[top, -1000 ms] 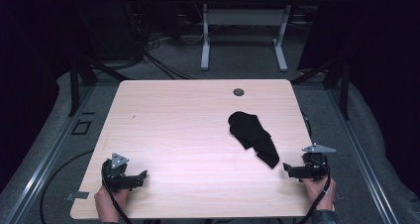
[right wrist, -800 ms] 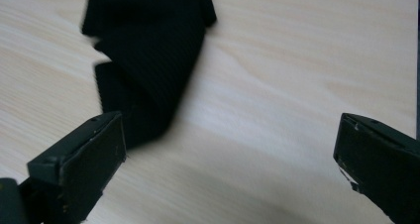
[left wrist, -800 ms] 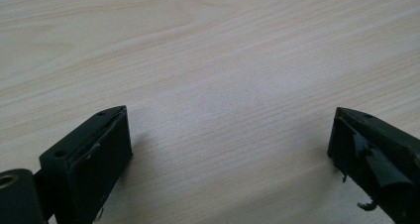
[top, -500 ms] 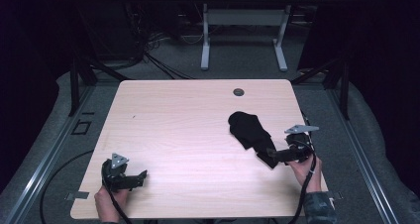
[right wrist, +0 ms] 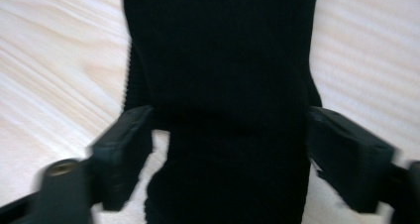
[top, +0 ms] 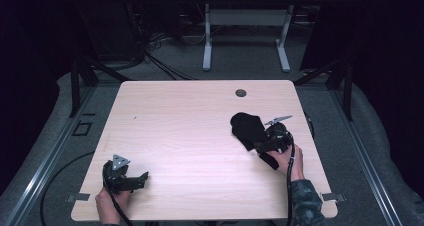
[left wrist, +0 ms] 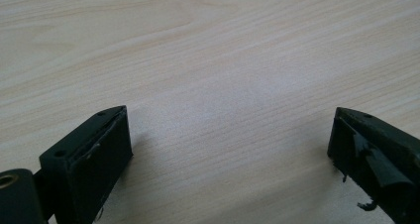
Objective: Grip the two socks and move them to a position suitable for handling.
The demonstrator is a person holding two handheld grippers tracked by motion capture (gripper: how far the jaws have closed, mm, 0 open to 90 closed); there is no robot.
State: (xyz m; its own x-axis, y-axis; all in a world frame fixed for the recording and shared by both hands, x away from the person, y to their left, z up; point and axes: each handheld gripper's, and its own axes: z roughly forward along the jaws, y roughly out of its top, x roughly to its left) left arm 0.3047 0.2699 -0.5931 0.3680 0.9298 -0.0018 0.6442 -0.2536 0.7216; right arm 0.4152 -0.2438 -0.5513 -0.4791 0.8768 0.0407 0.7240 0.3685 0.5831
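The black sock (top: 248, 129) is the one obstacle lying on the surface (top: 190, 136), toward its right half. Left of the sock, bare wood runs unbroken to the left edge, and the left tongs (top: 141, 180) rest there with jaws apart over bare grain (left wrist: 223, 110). Beyond the sock, a small dark grommet hole (top: 241, 93) sits near the far edge, well apart from it. At the sock's near end, the right tongs (top: 260, 147) take up the room, their jaws wide on either side of the fabric (right wrist: 223, 85).
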